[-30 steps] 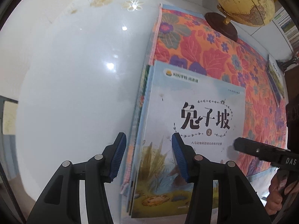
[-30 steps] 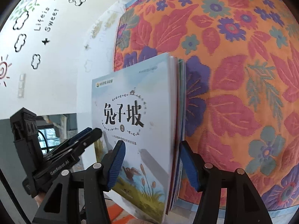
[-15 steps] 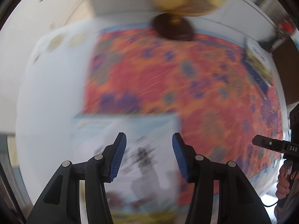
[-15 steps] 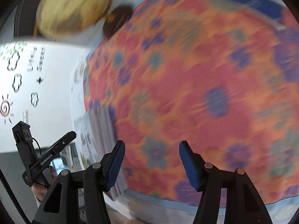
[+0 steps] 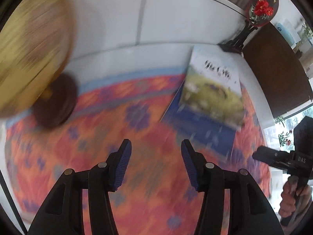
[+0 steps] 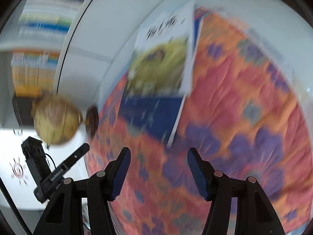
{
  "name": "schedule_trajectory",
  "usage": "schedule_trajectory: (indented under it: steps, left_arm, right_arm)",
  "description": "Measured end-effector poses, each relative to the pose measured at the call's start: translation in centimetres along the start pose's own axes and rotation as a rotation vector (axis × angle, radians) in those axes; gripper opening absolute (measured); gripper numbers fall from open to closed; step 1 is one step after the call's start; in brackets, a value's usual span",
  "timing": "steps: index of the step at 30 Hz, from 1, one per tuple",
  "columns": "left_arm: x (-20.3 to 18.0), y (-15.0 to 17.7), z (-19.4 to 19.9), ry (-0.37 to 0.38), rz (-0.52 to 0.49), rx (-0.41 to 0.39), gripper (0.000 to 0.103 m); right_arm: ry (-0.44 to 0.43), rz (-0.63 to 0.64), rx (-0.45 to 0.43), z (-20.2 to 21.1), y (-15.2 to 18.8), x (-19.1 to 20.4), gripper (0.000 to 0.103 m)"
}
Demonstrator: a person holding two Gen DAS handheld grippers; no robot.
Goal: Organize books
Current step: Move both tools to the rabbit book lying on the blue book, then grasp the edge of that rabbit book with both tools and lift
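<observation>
**Both Tongs Spread Above the Floral Cloth**

Left tongs [image 5: 154, 164]: the blue pads stand apart with nothing between them, pointing steeply down at the orange floral cloth [image 5: 121, 137]. Right tongs [image 6: 158, 172]: likewise spread and empty, over the same cloth [image 6: 244, 107].

In the left wrist view, the right tongs' black body sits at 3 o'clock, gripped by a hand [image 5: 293, 197] at 4 o'clock. In the right wrist view, the left tongs' body lies at 8 o'clock.

Books [image 5: 213, 96]: a small stack lies flat on the cloth at 1 o'clock in the left view. The top cover shows a yellow-green picture; a blue cover projects from beneath it. In the right view the same books [image 6: 158, 66] lie at 12 o'clock. Neither tool touches them. Motion blur obscures the title.

Globe [image 5: 29, 58]: a yellow globe on a dark round base stands at 10 o'clock at the cloth's edge. The white surface [image 5: 137, 56] extends beyond the cloth. A bookshelf [image 6: 39, 39] occupies 10 o'clock in the right view.
</observation>
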State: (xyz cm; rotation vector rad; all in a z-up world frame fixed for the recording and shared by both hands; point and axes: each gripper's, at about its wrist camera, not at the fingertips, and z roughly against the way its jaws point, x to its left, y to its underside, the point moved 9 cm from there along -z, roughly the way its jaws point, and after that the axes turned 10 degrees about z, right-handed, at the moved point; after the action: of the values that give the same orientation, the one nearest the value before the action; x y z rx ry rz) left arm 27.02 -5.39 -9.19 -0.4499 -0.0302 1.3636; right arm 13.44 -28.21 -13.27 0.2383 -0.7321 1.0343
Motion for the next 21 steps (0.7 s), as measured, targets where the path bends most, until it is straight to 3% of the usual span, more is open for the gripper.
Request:
schedule_trajectory:
  steps: [3, 8, 14, 16, 19, 21]
  left_arm:
    - [-3.2, -2.0, -2.7, 0.054, -0.015, 0.005, 0.05]
    - [-5.2, -4.4, -6.5, 0.067, -0.011, 0.032, 0.05]
    - [-5.3, -5.3, -10.6, 0.011, 0.021, 0.073, 0.05]
    - [-5.1, -5.3, -11.2, 0.017, 0.041, 0.06, 0.061]
    - [-5.4, -5.3, -11.4, 0.022, 0.048, 0.054, 0.063]
    - [-6.7, -5.0, -11.7, 0.044, 0.001, 0.072, 0.065]
  right_arm:
    - [-0.026, -0.035, -0.029, 0.3, -1.7, -1.4, 0.059]
    - [-0.056, -0.076, -0.071, -0.2, -4.3, -2.7, 0.059]
    - [-0.002, -0.068, -0.126, -1.2, -6.7, -4.1, 0.059]
    - [-0.017, -0.082, -0.127, -1.7, -7.1, -4.5, 0.059]
    - [-0.026, -0.073, -0.147, -2.4, -7.5, -4.3, 0.059]
    - [-0.008, -0.047, -0.148, -2.7, -7.6, -3.9, 0.057]
